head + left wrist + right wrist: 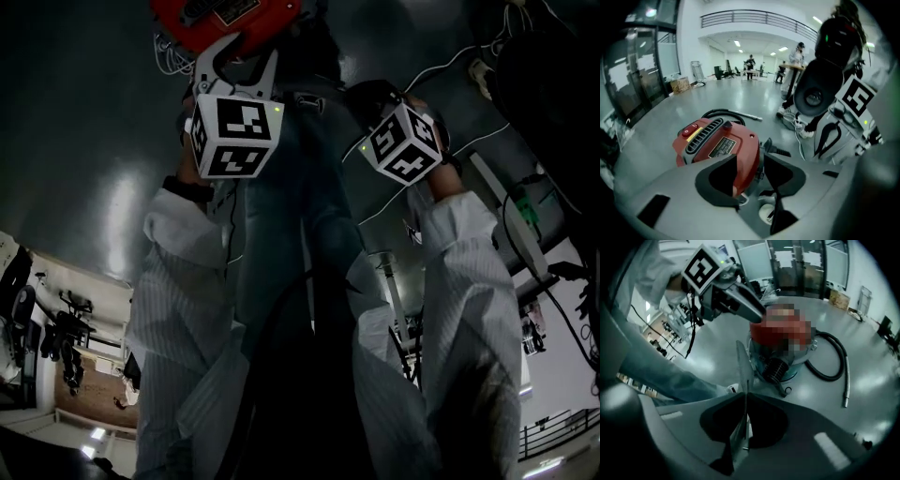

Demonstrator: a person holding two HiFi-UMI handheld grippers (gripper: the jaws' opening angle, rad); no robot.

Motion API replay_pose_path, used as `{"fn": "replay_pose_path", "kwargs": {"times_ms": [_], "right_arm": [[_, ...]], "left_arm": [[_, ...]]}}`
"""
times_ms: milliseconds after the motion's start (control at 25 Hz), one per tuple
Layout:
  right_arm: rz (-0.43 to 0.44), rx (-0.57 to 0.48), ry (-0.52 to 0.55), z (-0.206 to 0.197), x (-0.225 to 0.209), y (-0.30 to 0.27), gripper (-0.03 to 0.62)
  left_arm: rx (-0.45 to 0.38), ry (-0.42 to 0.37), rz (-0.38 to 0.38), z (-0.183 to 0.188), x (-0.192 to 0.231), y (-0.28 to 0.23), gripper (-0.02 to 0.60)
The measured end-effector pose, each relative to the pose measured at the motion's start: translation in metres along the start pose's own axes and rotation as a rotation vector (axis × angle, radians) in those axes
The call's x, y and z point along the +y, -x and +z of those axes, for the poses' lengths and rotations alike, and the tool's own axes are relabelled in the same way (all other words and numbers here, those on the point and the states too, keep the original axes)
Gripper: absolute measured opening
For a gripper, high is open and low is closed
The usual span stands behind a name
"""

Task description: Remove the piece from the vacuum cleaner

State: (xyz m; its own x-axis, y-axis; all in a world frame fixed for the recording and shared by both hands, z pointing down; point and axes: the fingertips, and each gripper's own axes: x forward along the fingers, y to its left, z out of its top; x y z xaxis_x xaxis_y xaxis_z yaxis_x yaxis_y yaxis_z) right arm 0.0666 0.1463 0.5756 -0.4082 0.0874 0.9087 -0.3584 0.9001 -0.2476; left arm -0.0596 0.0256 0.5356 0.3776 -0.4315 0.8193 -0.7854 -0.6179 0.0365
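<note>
The vacuum cleaner's red top (717, 145) lies on the grey floor, and its edge sits between the pads of my left gripper (750, 173), which grips it. In the head view the same left gripper (236, 61) reaches the red top (216, 14) at the upper left. From the right gripper view the red top (764, 336) rests on a grey drum (787, 366). My right gripper (745, 401) is shut on a thin flat grey piece (742, 366) that stands upright between its jaws, held clear of the vacuum. Its marker cube (403, 142) shows right of centre.
A black hose (834, 357) with a metal wand (847, 385) curls on the floor right of the drum. White cables and a power strip (797, 124) lie by the person's feet. People stand at tables (750, 63) far off. Glass partitions (642, 79) line the left.
</note>
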Motion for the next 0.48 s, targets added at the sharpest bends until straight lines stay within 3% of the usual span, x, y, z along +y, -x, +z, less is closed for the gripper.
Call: {"fn": "replay_pose_path", "kwargs": {"times_ms": [80,160,240,360,480], "right_arm": [[-0.019,-0.081,-0.100,0.014,0.006,0.033,0.021],[-0.056,-0.184,-0.178,0.037,0.010,0.072,0.021],[-0.100,-0.273,-0.219,0.063,0.018,0.114,0.021],[-0.150,-0.366,-0.253,0.100,0.040,0.187,0.021],[-0.233,-0.470,-0.286,0.137,0.053,0.273,0.021]], "left_arm": [[-0.068,0.139,0.008,0.015,-0.002,0.030,0.180],[-0.142,0.220,0.035,0.039,0.000,0.067,0.164],[-0.214,0.262,0.075,0.069,0.008,0.109,0.141],[-0.292,0.302,0.155,0.116,0.017,0.191,0.030],[-0.357,0.296,0.207,0.165,0.017,0.274,0.009]]}}
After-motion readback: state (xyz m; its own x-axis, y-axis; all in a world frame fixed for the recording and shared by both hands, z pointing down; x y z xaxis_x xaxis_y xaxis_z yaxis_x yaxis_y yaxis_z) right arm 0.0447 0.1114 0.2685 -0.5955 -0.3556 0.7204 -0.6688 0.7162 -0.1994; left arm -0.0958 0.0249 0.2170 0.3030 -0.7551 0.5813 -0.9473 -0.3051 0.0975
